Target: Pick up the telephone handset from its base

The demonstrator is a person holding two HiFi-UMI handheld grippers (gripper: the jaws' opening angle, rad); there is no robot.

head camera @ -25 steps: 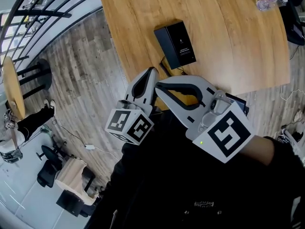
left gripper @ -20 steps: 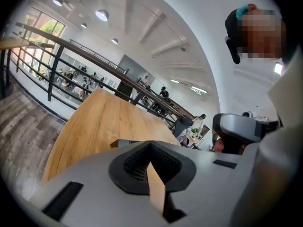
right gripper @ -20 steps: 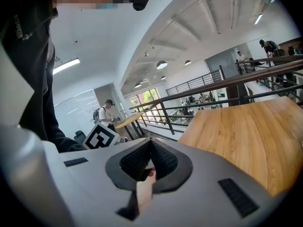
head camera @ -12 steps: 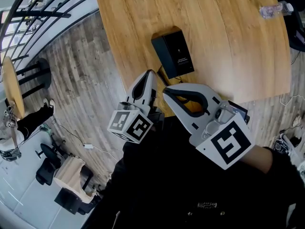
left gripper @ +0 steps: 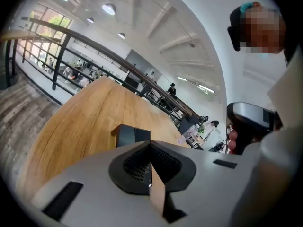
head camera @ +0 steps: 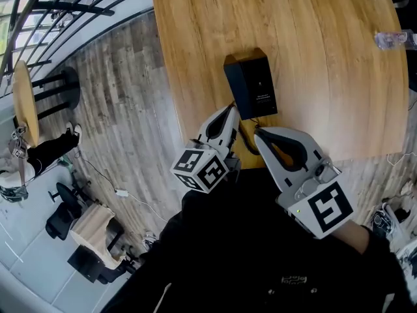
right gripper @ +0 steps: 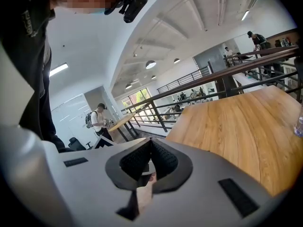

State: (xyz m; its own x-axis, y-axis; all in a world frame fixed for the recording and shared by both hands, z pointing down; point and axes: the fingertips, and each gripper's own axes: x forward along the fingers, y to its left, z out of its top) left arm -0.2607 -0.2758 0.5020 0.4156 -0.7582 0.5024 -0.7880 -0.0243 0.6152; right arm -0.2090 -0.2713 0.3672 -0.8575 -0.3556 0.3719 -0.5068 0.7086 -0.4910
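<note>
Wooden bench (head camera: 326, 44), black box (head camera: 251, 87) on it; left tool (head camera: 228, 108) and right tool (head camera: 257, 131) both closed tight, empty.

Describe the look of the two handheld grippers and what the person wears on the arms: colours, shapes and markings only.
Both the left gripper and the right gripper have light grey, curved, tapering jaws lined with black ribbed pads. Each carries a white cube printed with black square markers. A small green light glows beside the right one. The person wears a black long-sleeved top.
</note>
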